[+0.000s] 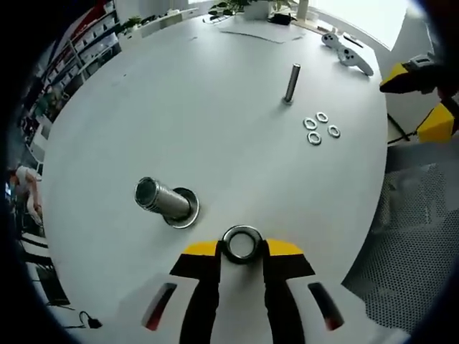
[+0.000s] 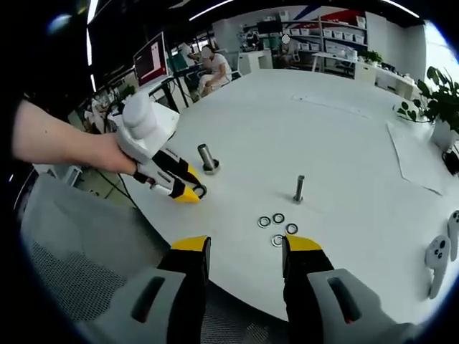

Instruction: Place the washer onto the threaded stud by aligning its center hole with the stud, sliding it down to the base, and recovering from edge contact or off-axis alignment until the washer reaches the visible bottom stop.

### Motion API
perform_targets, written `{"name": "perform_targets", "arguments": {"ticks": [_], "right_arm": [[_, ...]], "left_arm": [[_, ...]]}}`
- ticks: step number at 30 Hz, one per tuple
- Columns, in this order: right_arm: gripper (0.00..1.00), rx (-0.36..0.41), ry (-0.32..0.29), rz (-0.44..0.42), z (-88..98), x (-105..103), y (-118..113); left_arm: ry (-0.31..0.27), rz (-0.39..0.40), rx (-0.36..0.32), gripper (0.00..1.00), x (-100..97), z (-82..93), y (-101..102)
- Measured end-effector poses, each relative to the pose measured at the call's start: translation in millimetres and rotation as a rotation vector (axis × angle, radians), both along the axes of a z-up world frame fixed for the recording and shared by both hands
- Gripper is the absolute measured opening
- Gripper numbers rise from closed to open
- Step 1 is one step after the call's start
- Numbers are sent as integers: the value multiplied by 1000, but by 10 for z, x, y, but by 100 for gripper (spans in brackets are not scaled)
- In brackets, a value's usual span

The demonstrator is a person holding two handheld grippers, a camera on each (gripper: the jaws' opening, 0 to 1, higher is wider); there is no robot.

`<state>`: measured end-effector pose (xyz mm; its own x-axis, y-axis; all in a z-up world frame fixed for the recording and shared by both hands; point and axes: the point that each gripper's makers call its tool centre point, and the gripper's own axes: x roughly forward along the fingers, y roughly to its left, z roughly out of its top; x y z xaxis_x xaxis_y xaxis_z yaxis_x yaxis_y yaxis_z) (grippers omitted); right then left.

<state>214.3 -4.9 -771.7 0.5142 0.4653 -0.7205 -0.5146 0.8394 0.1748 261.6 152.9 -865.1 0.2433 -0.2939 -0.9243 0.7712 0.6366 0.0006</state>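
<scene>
From my left, the thick threaded stud (image 1: 166,202) stands on the white table (image 1: 215,107) just beside my left gripper (image 1: 242,252), which clenches a washer (image 1: 241,243) at its yellow tips. Further right stands a thinner stud (image 1: 292,83), with four spare washers (image 1: 318,127) near it. My right gripper (image 2: 245,251) hangs released. I can read no writing anywhere.
</scene>
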Motion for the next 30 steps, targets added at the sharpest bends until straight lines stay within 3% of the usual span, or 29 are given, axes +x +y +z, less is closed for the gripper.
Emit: {"name": "perform_targets", "arguments": {"ticks": [16,24,30], "right_arm": [[42,-27,4,40,-49,-49,32],[42,-28,1,49,-63,-44,46],[42,-31,7,36,-77,-45,17]], "left_arm": [[35,24,33,21,-94,-29,490],[26,3,18,21,-124,-12,535],[61,-39,53,21,-119,-16,525]]}}
